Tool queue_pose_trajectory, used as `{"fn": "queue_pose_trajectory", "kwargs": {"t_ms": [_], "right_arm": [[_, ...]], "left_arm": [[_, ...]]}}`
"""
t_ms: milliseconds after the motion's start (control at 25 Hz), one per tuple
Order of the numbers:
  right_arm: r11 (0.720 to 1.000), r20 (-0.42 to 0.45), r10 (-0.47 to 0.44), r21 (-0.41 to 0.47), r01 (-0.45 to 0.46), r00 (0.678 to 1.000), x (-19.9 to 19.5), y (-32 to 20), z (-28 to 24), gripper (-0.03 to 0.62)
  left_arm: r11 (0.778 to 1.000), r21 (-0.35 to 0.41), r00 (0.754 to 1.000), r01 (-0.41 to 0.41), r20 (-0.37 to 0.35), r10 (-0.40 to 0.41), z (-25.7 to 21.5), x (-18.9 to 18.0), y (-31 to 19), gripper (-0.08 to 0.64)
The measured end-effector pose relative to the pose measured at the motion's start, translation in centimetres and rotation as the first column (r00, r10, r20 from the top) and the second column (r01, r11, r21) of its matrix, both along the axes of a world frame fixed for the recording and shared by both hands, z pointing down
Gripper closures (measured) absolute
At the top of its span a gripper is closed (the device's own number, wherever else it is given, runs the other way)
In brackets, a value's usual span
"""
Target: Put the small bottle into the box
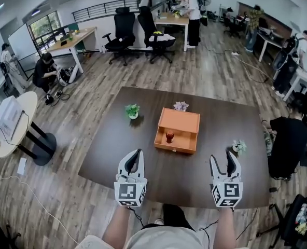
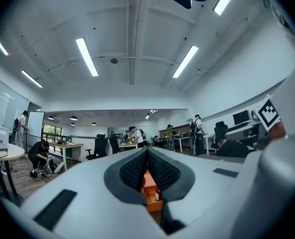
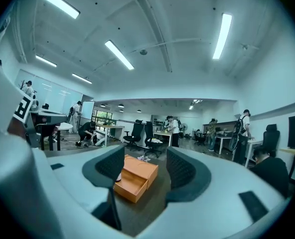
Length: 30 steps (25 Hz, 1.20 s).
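An orange box (image 1: 177, 129) lies in the middle of the dark table (image 1: 107, 154), its drawer pulled out toward me. A small red bottle (image 1: 169, 137) stands upright inside the drawer. My left gripper (image 1: 137, 153) hovers near the front edge, left of the box, jaws shut and empty. In the left gripper view the left gripper (image 2: 147, 156) has its pads pressed together, with the box (image 2: 150, 189) and the bottle (image 2: 158, 194) showing below them. My right gripper (image 1: 222, 157) is open and empty, right of the box. The right gripper (image 3: 145, 166) frames the box (image 3: 136, 177).
Three small potted plants stand on the table: a green one (image 1: 132, 110), a pale flowering one (image 1: 181, 106) behind the box, and one at the right (image 1: 239, 146). A person in black (image 1: 288, 139) sits by the table's right edge. A round white table (image 1: 13, 123) stands left.
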State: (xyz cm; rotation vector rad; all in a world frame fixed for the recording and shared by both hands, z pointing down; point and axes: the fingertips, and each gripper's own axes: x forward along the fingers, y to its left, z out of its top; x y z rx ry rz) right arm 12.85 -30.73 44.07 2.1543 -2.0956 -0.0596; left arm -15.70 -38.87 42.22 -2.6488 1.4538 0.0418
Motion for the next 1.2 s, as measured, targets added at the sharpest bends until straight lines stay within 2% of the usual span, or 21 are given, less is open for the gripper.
{"fn": "queue_pose_trajectory", "kwargs": {"t_ms": [240,840,1200], "right_arm": [[0.999,0.000,0.019,0.042,-0.019,1.000,-0.3,1.9,-1.3,0.325],[0.999,-0.005,0.003,0.048,-0.003,1.000,-1.6,2.4,-1.6,0.334],[0.998,-0.013,-0.009,0.062,0.009,1.000,-1.9,2.6,-2.2,0.447]], "left_arm": [[1.000,0.019,1.000,0.007,-0.008,-0.007,-0.7,-1.3,1.6,0.558],[1.000,0.021,1.000,0.000,0.002,0.000,-0.6,-1.9,2.6,0.558],[1.000,0.020,1.000,-0.003,0.001,0.003,-0.6,-1.4,2.7,0.558]]}}
